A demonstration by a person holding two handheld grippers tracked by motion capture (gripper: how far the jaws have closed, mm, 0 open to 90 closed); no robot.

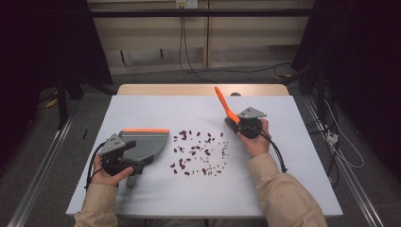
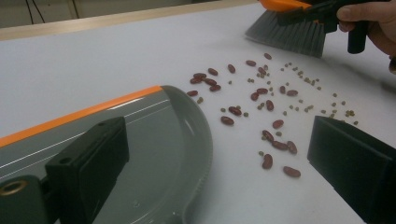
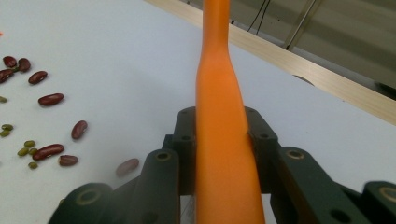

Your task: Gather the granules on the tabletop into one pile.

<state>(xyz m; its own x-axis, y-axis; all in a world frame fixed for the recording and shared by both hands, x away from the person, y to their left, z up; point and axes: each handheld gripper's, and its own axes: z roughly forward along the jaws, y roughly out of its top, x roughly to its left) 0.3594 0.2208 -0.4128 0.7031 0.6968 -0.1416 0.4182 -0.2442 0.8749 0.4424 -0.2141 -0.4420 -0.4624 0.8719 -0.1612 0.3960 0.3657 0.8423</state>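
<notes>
A grey dustpan with an orange front lip lies flat on the white table, its mouth facing scattered red beans and small green beans. My left gripper rests over the pan's rear. Its jaws stand wide apart and open, one above the dustpan, the other over bare table beside the beans. My right gripper is shut on the orange handle of a hand brush. The brush's grey bristles touch the table to the right of the beans.
The table's wooden far edge runs behind the white surface. Cables hang and lie on the floor beyond and to the right. Bare table surface lies in front of the beans and behind them.
</notes>
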